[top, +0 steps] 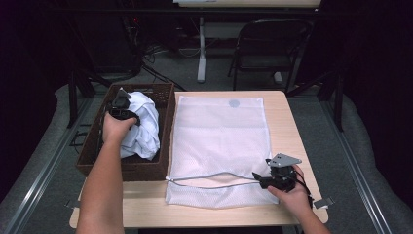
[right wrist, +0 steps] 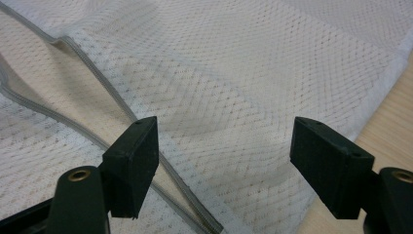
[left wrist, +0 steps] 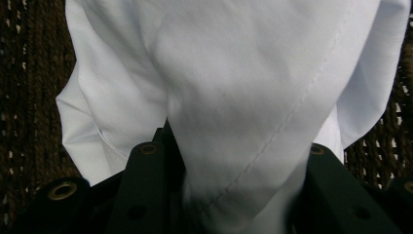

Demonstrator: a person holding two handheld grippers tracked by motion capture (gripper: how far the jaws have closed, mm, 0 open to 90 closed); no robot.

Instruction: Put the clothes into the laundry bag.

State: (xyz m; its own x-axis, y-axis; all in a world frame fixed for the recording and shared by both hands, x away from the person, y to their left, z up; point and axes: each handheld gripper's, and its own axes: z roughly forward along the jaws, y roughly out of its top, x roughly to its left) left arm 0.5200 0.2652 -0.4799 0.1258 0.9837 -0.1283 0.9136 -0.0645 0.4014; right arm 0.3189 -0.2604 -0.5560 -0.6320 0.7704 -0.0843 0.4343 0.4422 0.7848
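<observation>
A white garment (top: 143,126) lies bunched in a brown wicker basket (top: 166,100) at the table's left. My left gripper (top: 122,111) is over the basket, shut on a fold of that garment (left wrist: 234,97). The cloth runs down between the two black jaws, and my left gripper (left wrist: 238,195) shows the basket weave behind it. A white mesh laundry bag (top: 219,136) lies flat on the table. Its zipped mouth (top: 209,178) gapes along the near edge. My right gripper (top: 258,179) stands open at the right end of that mouth. In its own view my right gripper (right wrist: 229,165) hovers over the mesh (right wrist: 253,73), jaws wide apart.
The wooden table (top: 287,126) shows a bare strip to the right of the bag and along the front edge. A folding chair (top: 268,48) and a white table leg (top: 201,48) stand on the floor behind the table.
</observation>
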